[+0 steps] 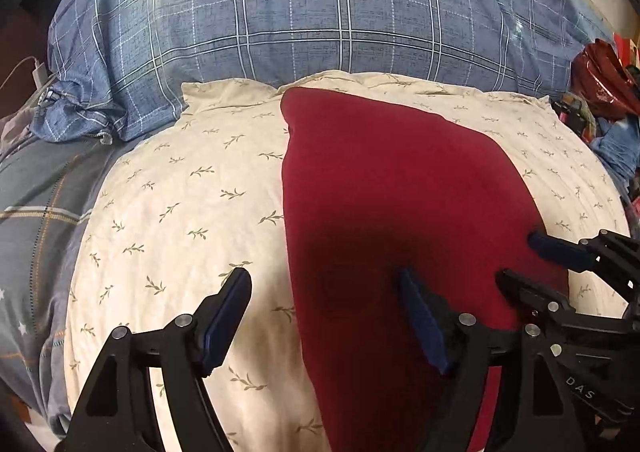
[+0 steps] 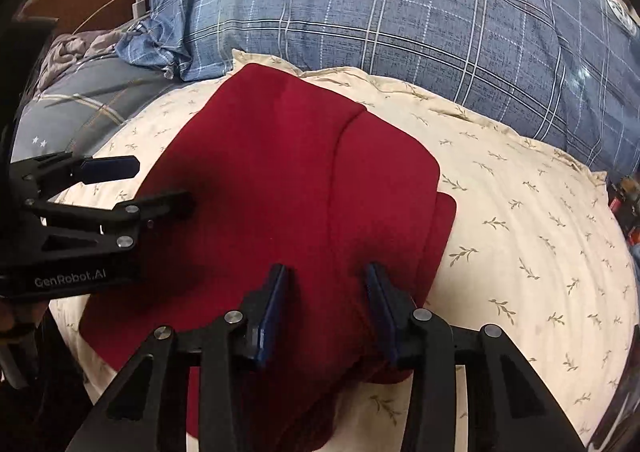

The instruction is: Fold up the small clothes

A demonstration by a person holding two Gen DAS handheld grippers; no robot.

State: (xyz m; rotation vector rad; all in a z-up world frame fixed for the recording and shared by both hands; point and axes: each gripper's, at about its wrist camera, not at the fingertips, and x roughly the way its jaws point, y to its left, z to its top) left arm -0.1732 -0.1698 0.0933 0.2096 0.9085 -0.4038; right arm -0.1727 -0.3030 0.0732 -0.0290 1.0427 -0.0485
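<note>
- In the middle of both views, a folded red garment (image 1: 400, 188) is laid on a cream leaf-print pillow (image 1: 192, 192).
- The left hand-held gripper (image 1: 324, 316) is held wide open, nothing gripped.
- The right hand-held gripper (image 2: 326, 308) is held partly open over the garment's near edge, pads not seen pressing.

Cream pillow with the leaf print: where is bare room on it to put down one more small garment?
The cream pillow is bare between the red garment and the blue plaid duvet. A second bare patch lies between the garment and the grey sheet. Near both grippers, left and right, it is crowded.
</note>
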